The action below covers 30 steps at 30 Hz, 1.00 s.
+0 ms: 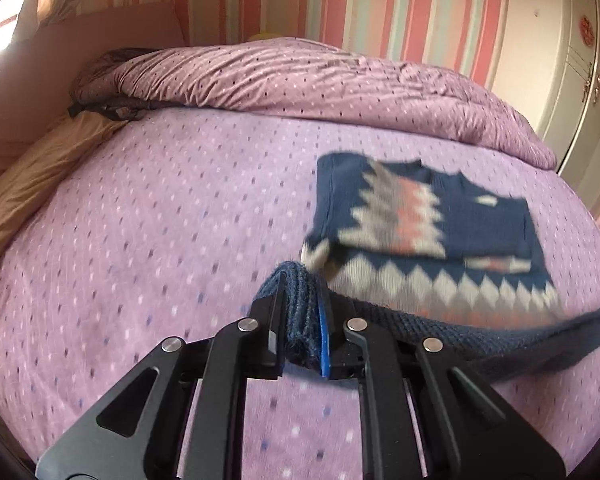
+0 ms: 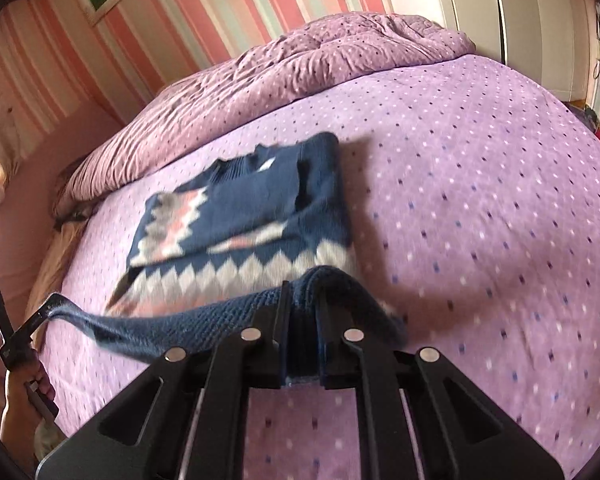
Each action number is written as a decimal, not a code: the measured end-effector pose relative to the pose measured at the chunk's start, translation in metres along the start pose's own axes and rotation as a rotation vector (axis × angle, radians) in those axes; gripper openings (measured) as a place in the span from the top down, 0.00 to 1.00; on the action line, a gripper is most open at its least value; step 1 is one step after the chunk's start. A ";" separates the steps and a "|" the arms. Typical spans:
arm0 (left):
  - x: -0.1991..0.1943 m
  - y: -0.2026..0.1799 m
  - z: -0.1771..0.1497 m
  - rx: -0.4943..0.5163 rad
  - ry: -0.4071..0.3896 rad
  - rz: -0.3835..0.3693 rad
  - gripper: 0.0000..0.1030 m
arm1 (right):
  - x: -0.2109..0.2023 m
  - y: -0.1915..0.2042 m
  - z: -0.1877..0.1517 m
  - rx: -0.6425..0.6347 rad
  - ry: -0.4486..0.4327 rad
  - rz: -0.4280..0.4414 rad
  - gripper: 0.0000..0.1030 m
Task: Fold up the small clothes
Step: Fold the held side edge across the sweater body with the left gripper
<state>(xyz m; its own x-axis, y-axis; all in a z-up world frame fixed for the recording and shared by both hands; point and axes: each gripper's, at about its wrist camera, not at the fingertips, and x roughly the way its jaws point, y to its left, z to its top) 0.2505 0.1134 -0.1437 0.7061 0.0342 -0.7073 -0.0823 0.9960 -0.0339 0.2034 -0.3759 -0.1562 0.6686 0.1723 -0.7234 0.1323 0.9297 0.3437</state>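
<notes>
a: left wrist view first. your left gripper [image 1: 302,312] is clamped on a bunched fold of the navy blue knitted sweater [image 1: 428,220] with the grey, white and pink zigzag bands. the ribbed hem [image 1: 480,332] runs off to the right from your jaws, lifted clear of the bed.

b: and my other tool?

a: your right gripper [image 2: 302,320] is pinched on the same ribbed hem [image 2: 204,320], which stretches leftward in that view to the left gripper [image 2: 32,324] at the frame edge. between the two tools the hem hangs in a slack band.

b: where's the rest of the sweater?

a: its body lies flat on the lilac bedsheet with small dark and white dots [image 1: 160,220], just beyond your fingers, with the sleeves already folded across the chest. both views are blurred there, so i can't tell finer detail. past it, a rumpled mauve dotted duvet [image 1: 300,80] is heaped along the far side, under a pink striped wall [image 1: 340,0]. a tan pillow [image 1: 32,188] sits at the left.
</notes>
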 end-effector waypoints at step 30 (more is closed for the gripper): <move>0.220 -0.061 0.133 0.032 0.001 0.094 0.88 | 0.211 -0.009 0.163 0.042 0.054 -0.075 0.91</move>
<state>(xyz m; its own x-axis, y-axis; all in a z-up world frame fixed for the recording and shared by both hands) 0.5044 0.0714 -0.2030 0.6956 0.1277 -0.7070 -0.1253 0.9906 0.0557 0.4626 -0.4011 -0.2141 0.6157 0.1210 -0.7787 0.2120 0.9263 0.3116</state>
